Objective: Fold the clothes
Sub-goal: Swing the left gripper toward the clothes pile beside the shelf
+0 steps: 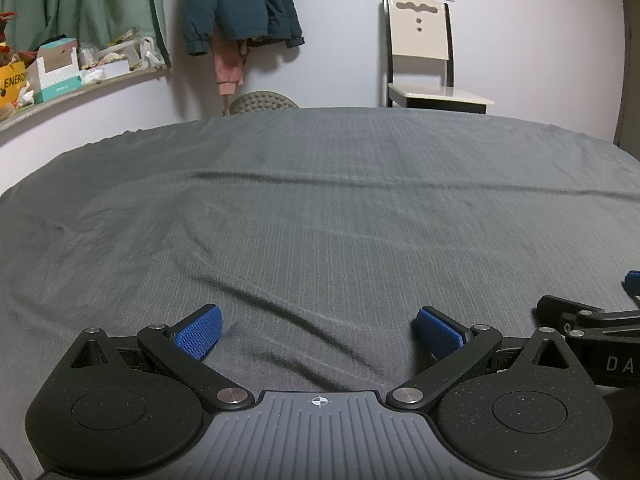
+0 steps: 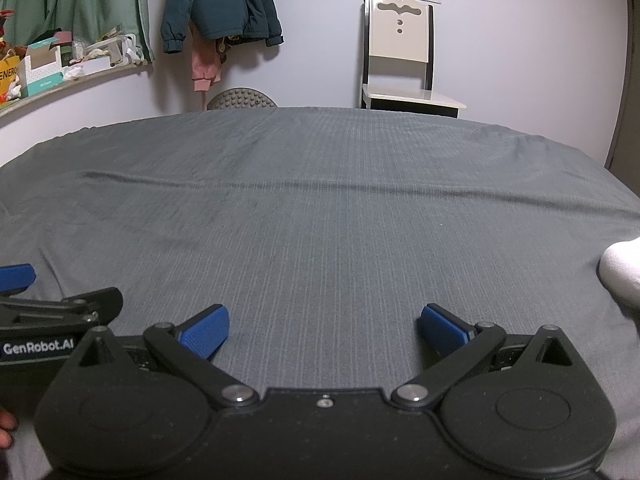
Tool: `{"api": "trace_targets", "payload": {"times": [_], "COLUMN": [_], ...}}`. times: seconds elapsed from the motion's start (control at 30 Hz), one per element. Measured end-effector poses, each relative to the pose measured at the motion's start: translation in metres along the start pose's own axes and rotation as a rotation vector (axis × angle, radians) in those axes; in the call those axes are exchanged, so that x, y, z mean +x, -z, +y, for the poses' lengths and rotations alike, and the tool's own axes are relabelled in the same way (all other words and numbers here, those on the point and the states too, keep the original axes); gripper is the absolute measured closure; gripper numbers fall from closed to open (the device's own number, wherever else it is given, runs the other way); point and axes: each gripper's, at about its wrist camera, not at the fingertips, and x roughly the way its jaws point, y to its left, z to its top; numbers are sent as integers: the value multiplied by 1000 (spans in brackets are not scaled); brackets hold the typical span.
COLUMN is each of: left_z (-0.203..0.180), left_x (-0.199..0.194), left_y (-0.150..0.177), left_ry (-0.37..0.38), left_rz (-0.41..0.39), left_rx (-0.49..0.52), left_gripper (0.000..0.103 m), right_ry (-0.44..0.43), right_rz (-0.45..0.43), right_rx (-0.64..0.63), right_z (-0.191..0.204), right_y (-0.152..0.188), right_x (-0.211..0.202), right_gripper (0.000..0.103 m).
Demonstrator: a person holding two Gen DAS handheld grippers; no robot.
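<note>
Left wrist view has the left gripper (image 1: pixel 318 330) spread wide over the grey bedsheet (image 1: pixel 320 208), holding nothing, with the right gripper (image 2: pixel 324 328) just beside it, equally wide and empty. Well off to the right claw's right, a white garment (image 2: pixel 622 276) lies at the frame edge, untouched.

A: Where do both wrist cameras look?
B: Low and close over the grey bedsheet (image 1: pixel 320 200), facing the far wall. Both share the chair (image 2: pixel 400 52) and hanging jacket (image 1: pixel 240 0).
</note>
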Motion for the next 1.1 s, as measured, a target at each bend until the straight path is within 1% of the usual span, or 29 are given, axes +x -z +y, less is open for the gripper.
{"api": "trace_targets", "payload": {"times": [0.27,0.3,0.33,0.37,0.43,0.53,0.6,0.67,0.73,0.8,0.87,0.93,1.0,1.1], "left_z": [-1,-2,-2,-1,4,20,39,60,85,114,146,170,194,233], "left_x": [-2,-6,-13,-24,-52,-104,-152,-198,-247,-298,-357,-409,-464,-541], "left_y": [-6,-10,-15,-21,-39,-73,-96,-107,-115,-113,-107,-97,-85,-61], "left_ry": [-20,-27,-33,-34,-26,6,37,57,74,57,7,-96,-246,-528], "left_rz": [14,24,16,-10,-64,-98,-129,-163,-199,-232,-266,-275,-257,-177], "left_rx": [-28,-30,-30,-27,-22,-65,-96,-115,-137,-175,-223,-237,-233,-256], "left_gripper": [0,0,0,0,0,0,0,0,0,0,0,0,0,0], "right_ry": [-13,-23,-28,-23,-31,-68,-92,-133,-198,-270,-334,-382,-411,-446], "right_rz": [2,5,0,-18,-69,-127,-163,-213,-250,-281,-315,-345,-362,-366], "right_rx": [6,-1,-6,-7,-7,-20,-32,-38,-23,-4,3,-13,-30,-61], "right_z": [-1,-2,-2,-3,-6,-5,-4,-3,-5,-6,-8,-7,-3,2], "right_y": [-1,-2,-4,-6,-15,-39,-56,-72,-84,-93,-100,-107,-112,-112], "right_x": [-2,-4,-7,-12,-28,-59,-82,-110,-134,-156,-176,-192,-201,-207], "right_gripper": [0,0,0,0,0,0,0,0,0,0,0,0,0,0]}}
